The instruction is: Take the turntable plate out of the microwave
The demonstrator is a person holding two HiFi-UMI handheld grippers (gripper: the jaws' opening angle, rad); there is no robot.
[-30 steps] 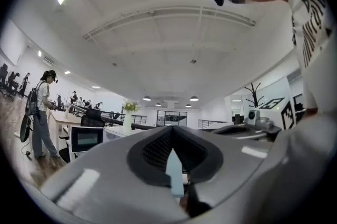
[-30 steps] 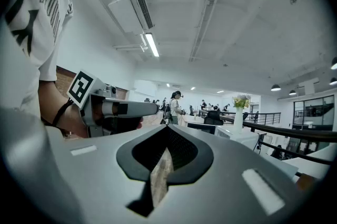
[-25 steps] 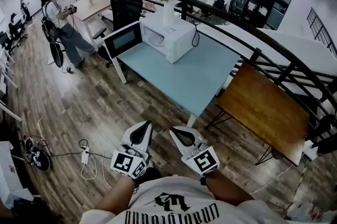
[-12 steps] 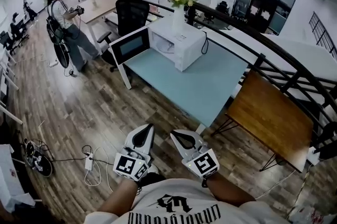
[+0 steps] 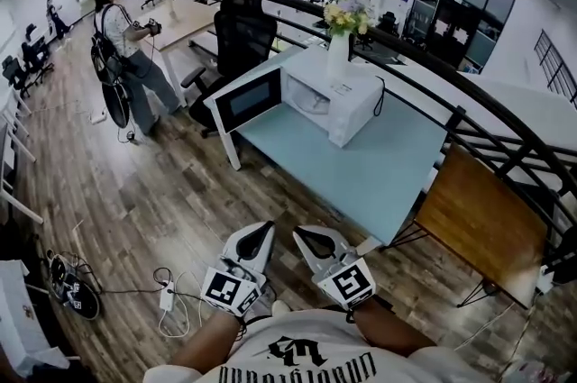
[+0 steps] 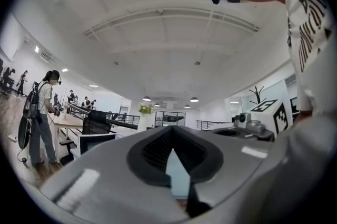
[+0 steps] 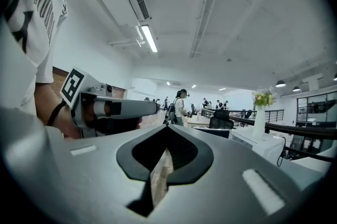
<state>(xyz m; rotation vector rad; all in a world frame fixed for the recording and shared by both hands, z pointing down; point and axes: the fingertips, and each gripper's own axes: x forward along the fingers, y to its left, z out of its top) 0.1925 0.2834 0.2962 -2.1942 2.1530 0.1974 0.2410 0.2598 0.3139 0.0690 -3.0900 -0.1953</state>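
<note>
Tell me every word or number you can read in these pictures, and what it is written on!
No text here can be read properly.
Shirt: big fancy black letters, seen upside down, not readable.
Left gripper and right gripper: black-and-white square markers on their cubes, patterns only, no words.
Microwave: a small sticker on top, too small to read.
</note>
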